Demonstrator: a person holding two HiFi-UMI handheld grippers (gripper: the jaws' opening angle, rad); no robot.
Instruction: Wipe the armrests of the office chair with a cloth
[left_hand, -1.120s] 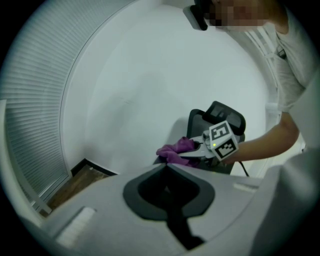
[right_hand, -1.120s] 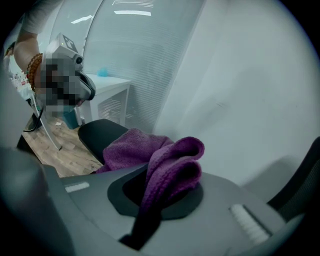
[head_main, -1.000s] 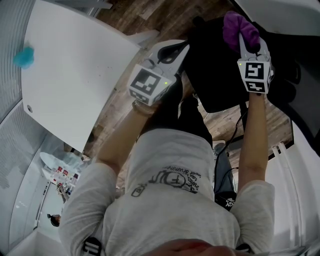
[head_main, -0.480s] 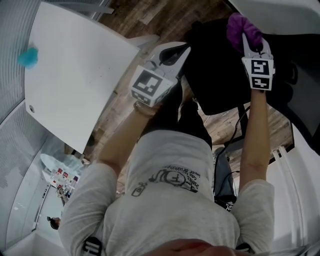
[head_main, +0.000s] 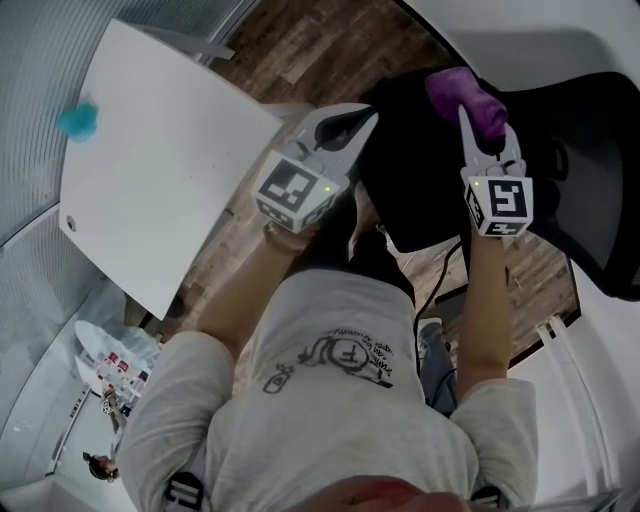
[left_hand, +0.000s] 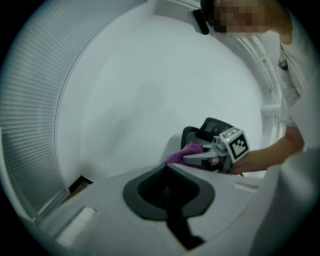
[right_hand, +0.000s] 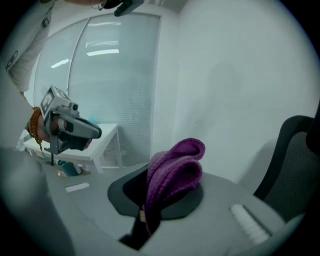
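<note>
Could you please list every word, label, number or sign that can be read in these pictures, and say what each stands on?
No text reads clearly.
Shirt print: lettering around a drawing, upside down and too blurred to read.
Left marker cube, right marker cube: square black-and-white patterns only, no words.
Red-and-white items at the lower left: too small to read.

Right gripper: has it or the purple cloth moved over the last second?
The right gripper, carrying the purple cloth, has drawn slightly back toward the person and leftward over the black chair; the head camera also shifted. Unchanged: it stays shut on the cloth, and the left gripper stays shut and empty.
</note>
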